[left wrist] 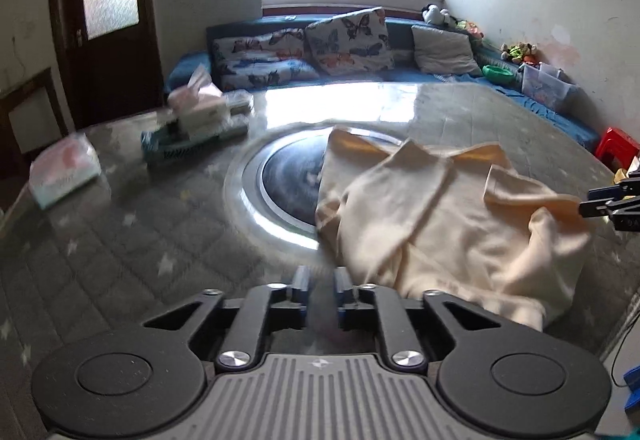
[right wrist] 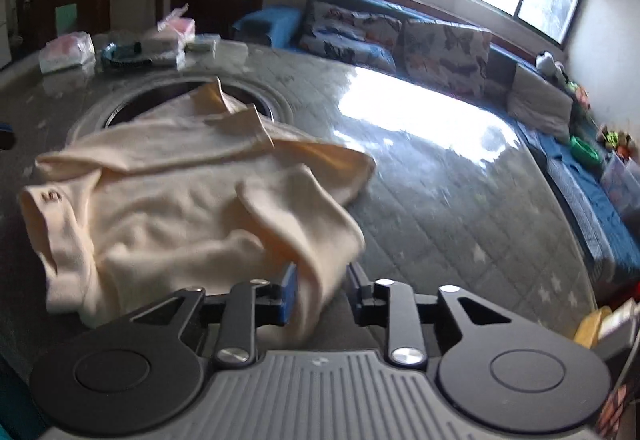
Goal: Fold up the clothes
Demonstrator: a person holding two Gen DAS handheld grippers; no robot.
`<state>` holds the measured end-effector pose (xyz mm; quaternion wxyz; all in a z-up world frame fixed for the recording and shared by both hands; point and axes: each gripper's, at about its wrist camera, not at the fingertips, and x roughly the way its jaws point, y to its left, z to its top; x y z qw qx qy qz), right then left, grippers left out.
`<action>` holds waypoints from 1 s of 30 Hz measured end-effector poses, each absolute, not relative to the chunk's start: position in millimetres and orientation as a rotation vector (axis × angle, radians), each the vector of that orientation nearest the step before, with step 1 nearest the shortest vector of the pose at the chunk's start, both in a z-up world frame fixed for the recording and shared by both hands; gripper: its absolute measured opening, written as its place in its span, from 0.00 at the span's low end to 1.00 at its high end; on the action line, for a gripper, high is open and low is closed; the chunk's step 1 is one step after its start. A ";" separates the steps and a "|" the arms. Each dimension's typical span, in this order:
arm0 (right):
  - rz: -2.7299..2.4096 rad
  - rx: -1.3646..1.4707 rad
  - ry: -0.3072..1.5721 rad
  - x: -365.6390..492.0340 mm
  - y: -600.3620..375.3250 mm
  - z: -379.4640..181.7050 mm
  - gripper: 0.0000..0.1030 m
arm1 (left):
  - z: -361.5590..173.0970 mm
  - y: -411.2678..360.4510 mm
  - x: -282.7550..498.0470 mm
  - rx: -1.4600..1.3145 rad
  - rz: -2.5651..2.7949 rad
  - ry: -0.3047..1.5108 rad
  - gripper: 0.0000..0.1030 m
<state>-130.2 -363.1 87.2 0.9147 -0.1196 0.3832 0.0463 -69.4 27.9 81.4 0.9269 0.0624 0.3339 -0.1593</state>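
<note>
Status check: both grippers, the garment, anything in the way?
Left gripper open, empty, at the cream garment near edge. Right gripper open, cloth fold between jaws, not clamped. Garment crumpled on table, partly over the round inset. Tissue packs well clear.

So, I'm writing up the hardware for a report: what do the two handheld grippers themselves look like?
Both look identical. The left gripper and right gripper each have a ribbed grey body with a small logo, two round black discs at the sides, black linkage arms with silver pivot screws, and two short fingers faced with blue pads. No cables or sleeves show.
</note>
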 end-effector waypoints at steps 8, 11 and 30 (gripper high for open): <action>0.178 -0.261 0.825 -78.6 -333.7 59.8 0.36 | 65.4 -30.2 -22.4 0.216 -0.415 0.680 0.44; 0.194 -0.261 0.842 -67.1 -327.8 48.1 0.36 | 51.5 -52.4 -3.2 0.265 -0.433 0.686 0.44; 0.033 -0.267 0.787 -64.2 -373.0 53.6 0.07 | 27.8 -65.9 30.7 0.293 -0.389 0.698 0.02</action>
